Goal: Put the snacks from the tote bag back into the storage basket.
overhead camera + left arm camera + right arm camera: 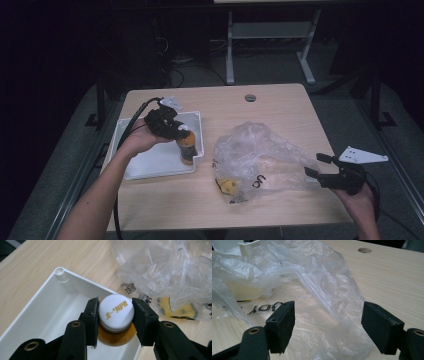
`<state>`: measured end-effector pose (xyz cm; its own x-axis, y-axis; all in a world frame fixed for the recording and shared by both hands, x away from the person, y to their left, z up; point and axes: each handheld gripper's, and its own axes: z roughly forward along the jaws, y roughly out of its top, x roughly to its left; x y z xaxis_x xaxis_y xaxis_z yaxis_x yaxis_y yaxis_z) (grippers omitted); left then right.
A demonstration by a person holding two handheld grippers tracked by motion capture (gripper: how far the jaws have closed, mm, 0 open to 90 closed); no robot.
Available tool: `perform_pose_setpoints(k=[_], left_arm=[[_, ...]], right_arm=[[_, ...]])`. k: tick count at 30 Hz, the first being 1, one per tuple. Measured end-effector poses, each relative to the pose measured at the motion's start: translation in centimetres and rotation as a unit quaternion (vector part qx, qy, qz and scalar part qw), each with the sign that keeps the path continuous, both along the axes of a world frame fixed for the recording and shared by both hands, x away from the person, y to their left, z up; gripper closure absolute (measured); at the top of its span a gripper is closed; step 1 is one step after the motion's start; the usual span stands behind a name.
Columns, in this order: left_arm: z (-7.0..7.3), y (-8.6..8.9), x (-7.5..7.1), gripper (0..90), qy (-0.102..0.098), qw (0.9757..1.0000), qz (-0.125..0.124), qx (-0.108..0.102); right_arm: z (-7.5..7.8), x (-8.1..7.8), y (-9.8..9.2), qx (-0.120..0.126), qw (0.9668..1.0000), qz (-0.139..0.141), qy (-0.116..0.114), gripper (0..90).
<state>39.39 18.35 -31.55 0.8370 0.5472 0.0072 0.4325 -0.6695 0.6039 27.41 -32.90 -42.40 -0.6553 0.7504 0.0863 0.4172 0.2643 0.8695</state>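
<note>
L gripper (115, 322) is clamping the white ribbed plastic cap of a small amber bottle (116, 336), one pad on each side of the cap. Bottle is standing upright, long axis vertical, at the near-right corner of the shallow white plastic tray (150, 165); fingers (92, 315) are coming at it from above. Tray walls are smooth and rigid w/ a moulded corner post. Pale wood-grain bench (280, 107) is carrying everything. Centre-right: crumpled clear thin plastic bag (257, 152) w/ black print is lying limp, yellow item (228, 187) inside. R gripper (328, 325) is hovering at the bag's right edge, fingers standing wide apart, gripping nothing. L hand is nearer the bottle.
</note>
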Motion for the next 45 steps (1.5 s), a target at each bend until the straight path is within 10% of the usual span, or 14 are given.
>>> perform_pose_setpoints(k=[45], left_arm=[[0.15, 0.64, -0.04, 47.6, 0.008, 0.9997, -0.001, -0.022]], right_arm=[[-0.29, -0.23, -0.23, 0.001, 1.0, -0.001, 0.008, 26.3]])
